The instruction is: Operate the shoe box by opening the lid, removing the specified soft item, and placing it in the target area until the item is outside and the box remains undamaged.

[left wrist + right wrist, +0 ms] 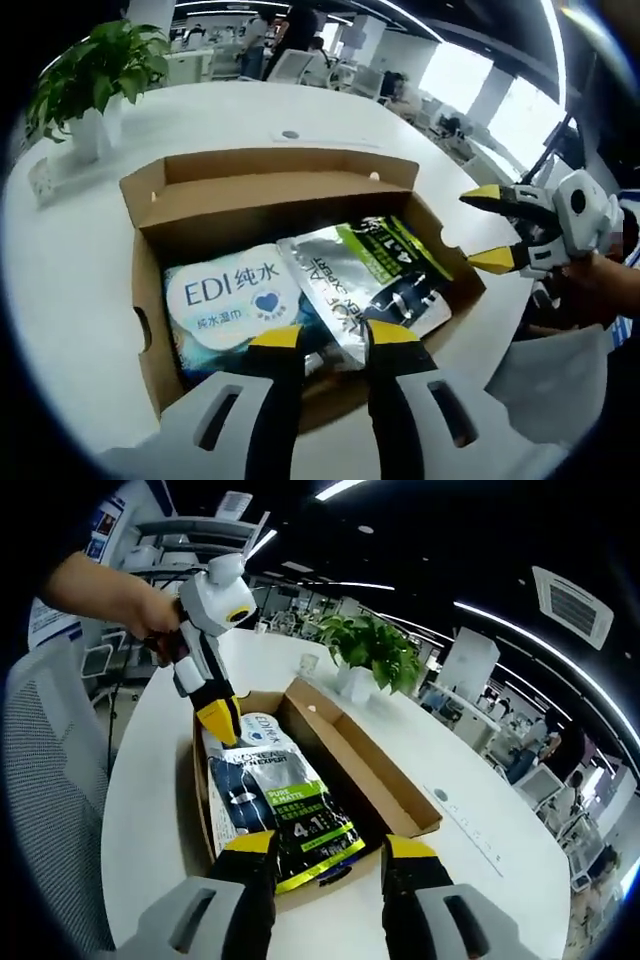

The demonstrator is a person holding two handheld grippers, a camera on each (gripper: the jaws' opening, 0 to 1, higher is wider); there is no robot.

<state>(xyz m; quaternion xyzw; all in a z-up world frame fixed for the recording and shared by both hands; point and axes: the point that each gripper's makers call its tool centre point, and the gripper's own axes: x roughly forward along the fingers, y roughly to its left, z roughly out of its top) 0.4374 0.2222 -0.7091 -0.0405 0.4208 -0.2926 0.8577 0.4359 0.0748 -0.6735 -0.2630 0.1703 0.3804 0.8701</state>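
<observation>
On the white round table (pixel 80 280) sits the brown shoe box (pixel 150 330), and its lid (pixel 290 165) is flipped open and lies flat behind the box. Inside the box are two soft packs. One is a pale blue pack of wet wipes (pixel 225 300) with "EDI" printed on it. Beside it, partly on top of it, lies a shiny silver bag (pixel 375 275) with a green stripe and "4.1" on it. Both packs are inside the box.

At the front edge of the box, the left gripper (pixel 336 334) hovers just above the packs. Its two yellow-tipped jaws are spread apart with nothing between them. In the right gripper view it comes down from a person's hand (pixel 150 615) and points at the wipes end of the box.

Past the silver bag's side of the box is the right gripper (pixel 328 844). Its jaws are spread wide too and grip nothing. In the left gripper view it floats just off the box wall.

Behind the box stands a green plant (pixel 95 70) in a white pot. A grey mesh chair (pixel 45 810) waits beside the table.
</observation>
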